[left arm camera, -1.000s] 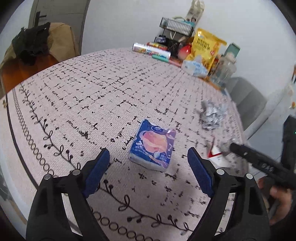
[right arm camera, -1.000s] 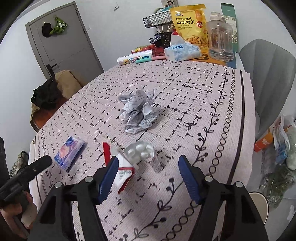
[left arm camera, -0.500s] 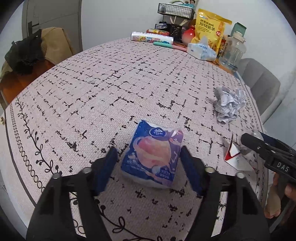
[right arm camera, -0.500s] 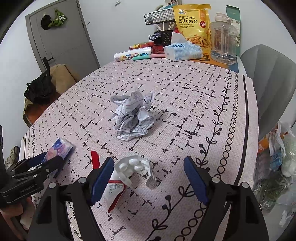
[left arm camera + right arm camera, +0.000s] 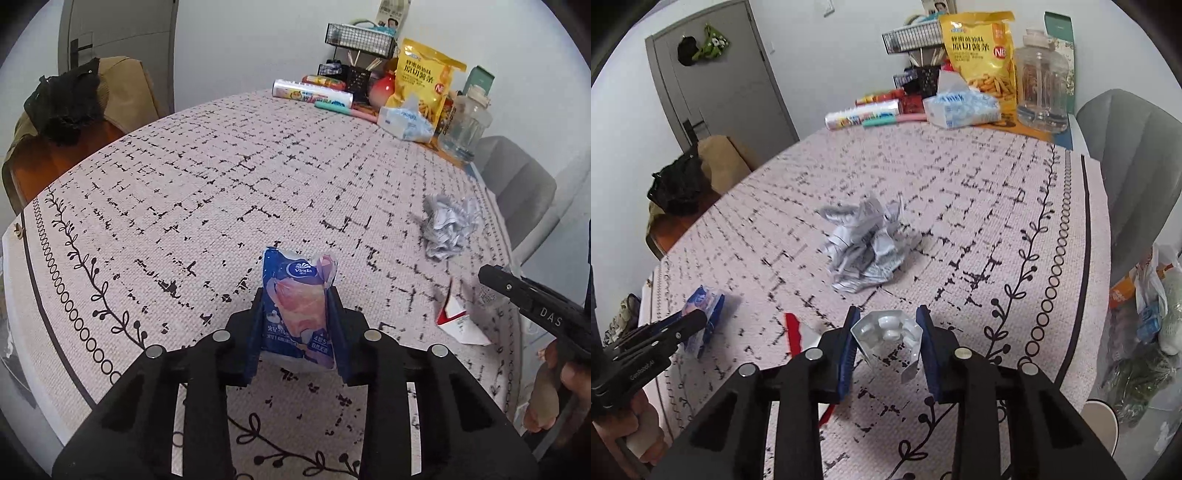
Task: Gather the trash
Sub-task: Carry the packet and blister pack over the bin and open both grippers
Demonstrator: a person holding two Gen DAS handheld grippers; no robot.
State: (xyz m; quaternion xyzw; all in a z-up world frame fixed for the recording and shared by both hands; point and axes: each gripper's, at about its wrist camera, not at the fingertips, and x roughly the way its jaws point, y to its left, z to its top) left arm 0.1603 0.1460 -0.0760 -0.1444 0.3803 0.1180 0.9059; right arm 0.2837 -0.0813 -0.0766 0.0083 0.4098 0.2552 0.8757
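Left gripper (image 5: 295, 310): blue pads clamped on both sides of a blue tissue pack (image 5: 297, 314), soft plastic, crumpled at top, logo reads "Vinda"; small white Chinese print lower down, not legible. Pack sits near the table's near-left edge.

Right gripper (image 5: 888, 334): pads pressed against a clear blister pack (image 5: 886, 332), angular, creased foil/plastic w/ white round tablets inside. Side of the right unit reads "DAS"; the left unit's reads "GenRobot.AI".

Just beside the blister: red-and-white carton (image 5: 456, 319), torn, flattened, fine print unreadable. Beyond it, mid-table: crumpled paper ball (image 5: 868, 243), white w/ grey printed lines, text too small.

Surface: tablecloth (image 5: 221, 177), coarse woven, pale pink-beige w/ broken black grid marks, ring-and-vine border.

Far end of table: yellow snack bag (image 5: 980, 51), red "NB" badge, Chinese lettering, fries pictured; tissue box (image 5: 960, 109), blue-white, lettering blurred; clear water jug (image 5: 1039, 83); black wire rack (image 5: 360, 38); printed roll (image 5: 862, 114).

Room: grey door (image 5: 724, 81), white walls, grey chair (image 5: 1137, 155) on the right, wooden chair w/ black cloth (image 5: 68, 103) on the left.
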